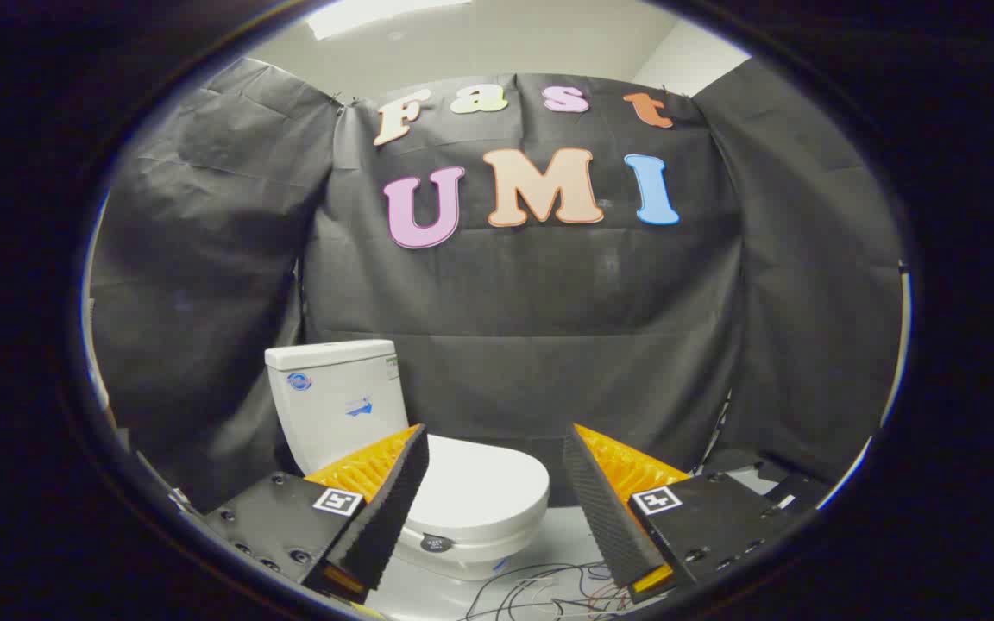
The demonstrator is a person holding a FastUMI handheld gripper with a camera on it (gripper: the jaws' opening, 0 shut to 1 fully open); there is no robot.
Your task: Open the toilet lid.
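A white toilet stands on the floor against the black cloth wall, its tank (337, 401) upright behind the bowl. The lid (484, 487) lies flat and closed over the seat, with a small round dark tag at its front edge. My gripper (493, 448) is open, its two fingers spread wide with nothing between them. The left finger (385, 500) overlaps the lid's left side in the picture, still short of the toilet. The right finger (605, 509) stands to the right of the bowl. The lid's front lies between the fingers and a little beyond them.
Loose wires (540, 591) lie on the pale floor just in front of the bowl, between the fingers. Black cloth (549, 328) closes in the booth behind and on both sides of the toilet.
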